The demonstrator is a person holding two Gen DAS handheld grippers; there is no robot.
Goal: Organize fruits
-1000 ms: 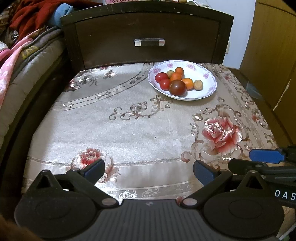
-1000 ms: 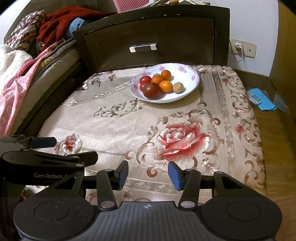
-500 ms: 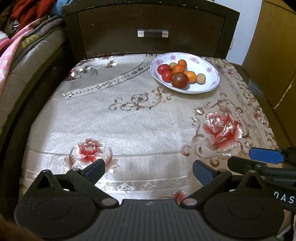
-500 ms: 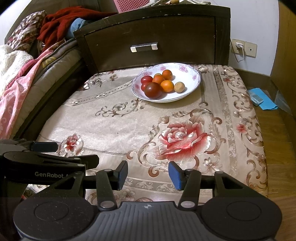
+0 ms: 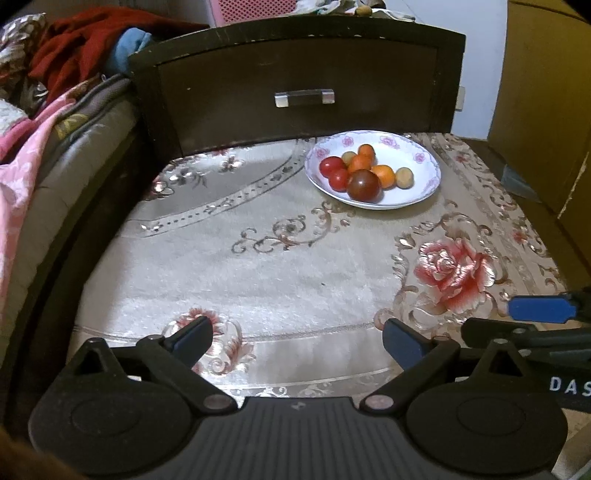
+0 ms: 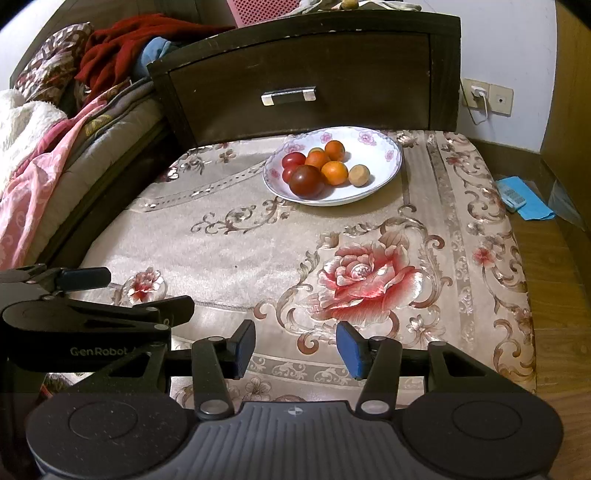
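Round glossy fruits [image 6: 317, 168] in glazed floral bowl [image 6: 384, 173]

— What is hard to make out in the plate [image 6: 384, 173]?
— A small pale fruit [image 5: 348, 158] sits behind the red and orange ones, mostly covered; its kind cannot be told.
— And at the edges?
— The right claw [image 5: 540, 309] is cut off by the left wrist view's right edge. Lettering on the left claw [image 6: 98, 350] is cut short. Things on top of the dark drawer cabinet [image 6: 314, 26] run out of frame.
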